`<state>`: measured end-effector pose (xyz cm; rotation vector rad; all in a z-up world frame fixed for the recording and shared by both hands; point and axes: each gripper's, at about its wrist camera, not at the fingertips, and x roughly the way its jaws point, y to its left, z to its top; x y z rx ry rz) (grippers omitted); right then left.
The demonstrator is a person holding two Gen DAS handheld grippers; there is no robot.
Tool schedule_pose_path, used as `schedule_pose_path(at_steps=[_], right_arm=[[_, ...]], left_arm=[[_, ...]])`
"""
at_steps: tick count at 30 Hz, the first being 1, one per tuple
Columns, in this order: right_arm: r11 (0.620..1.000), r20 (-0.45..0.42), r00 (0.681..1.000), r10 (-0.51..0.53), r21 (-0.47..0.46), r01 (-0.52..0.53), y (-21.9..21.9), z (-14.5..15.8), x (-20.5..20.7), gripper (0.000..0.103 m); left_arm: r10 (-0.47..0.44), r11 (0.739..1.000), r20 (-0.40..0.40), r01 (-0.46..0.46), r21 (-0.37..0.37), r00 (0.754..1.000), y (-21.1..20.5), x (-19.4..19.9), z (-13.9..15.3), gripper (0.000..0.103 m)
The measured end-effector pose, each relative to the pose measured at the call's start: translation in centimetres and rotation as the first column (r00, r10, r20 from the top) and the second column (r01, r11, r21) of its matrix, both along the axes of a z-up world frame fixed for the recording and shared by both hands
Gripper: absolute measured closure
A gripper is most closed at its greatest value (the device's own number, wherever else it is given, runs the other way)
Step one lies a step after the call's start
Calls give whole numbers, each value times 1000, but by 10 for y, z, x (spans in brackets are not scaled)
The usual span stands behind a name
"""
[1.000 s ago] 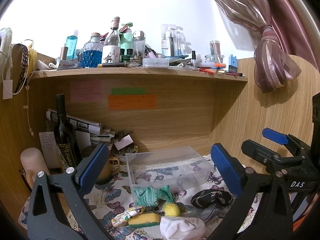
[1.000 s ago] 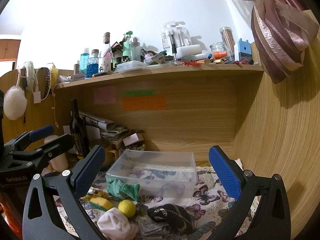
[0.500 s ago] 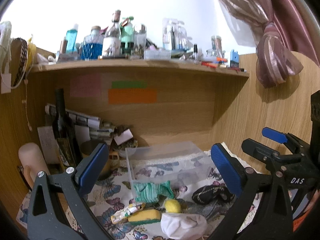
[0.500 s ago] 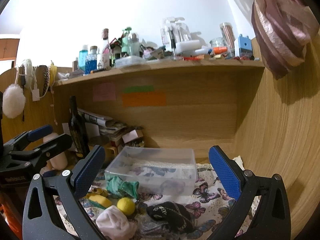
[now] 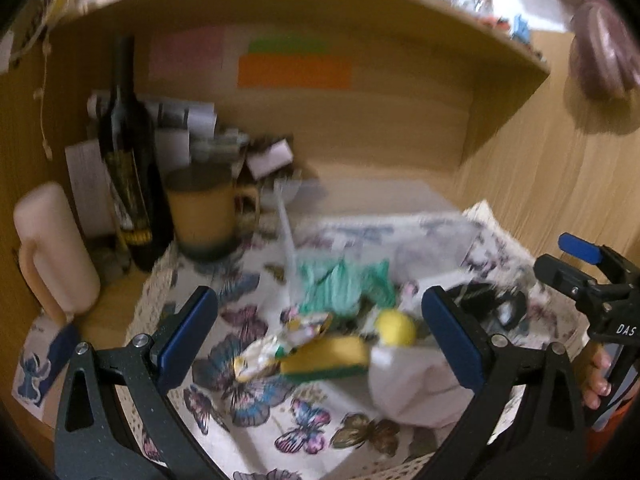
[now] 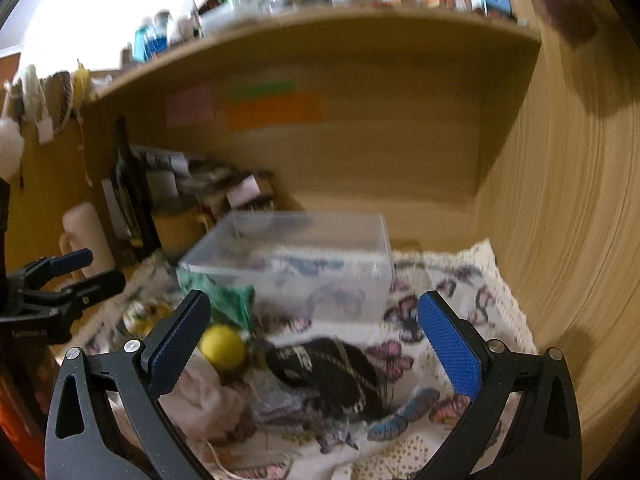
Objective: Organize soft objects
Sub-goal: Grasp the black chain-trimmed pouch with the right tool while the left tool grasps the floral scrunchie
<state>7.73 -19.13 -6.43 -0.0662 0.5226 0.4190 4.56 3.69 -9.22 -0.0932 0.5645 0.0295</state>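
Both views are blurring. The left gripper (image 5: pixel 320 332) is hanging with jaws spread wide and holding nothing, over the yellow sponge (image 5: pixel 326 360) lying on the butterfly cloth (image 5: pixel 256 404). The right gripper (image 6: pixel 314 338) is gaping equally wide (also holding nothing) above the black fabric piece (image 6: pixel 332 376). Relative to the clear plastic box (image 6: pixel 296 256), the green cloth (image 6: pixel 230 300) is touching its front left corner, and the yellow ball (image 6: pixel 222 346) is sitting near its front.

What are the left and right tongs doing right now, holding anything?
Left tongs: open, holding nothing.
Right tongs: open, holding nothing.
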Motion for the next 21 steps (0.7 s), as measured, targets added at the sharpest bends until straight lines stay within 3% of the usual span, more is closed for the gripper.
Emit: schedule_pose_path(at_steps=[8, 11, 16, 21], right_arm=[[1000, -143, 990, -13, -20, 10, -8, -37, 20, 0], [1000, -173, 985, -10, -15, 7, -8, -45, 26, 2], [1000, -208, 978, 20, -1, -20, -4, -52, 33, 22], [997, -221, 973, 73, 20, -70, 1, -52, 36, 52]], left_arm=[[50, 998, -110, -53, -26, 993, 18, 18, -38, 1], [48, 998, -140, -54, -38, 989, 21, 24, -47, 17], [32, 997, -172, -43, -58, 985, 25, 29, -56, 36], [-5, 997, -179, -10, -81, 984, 25, 32, -57, 62]])
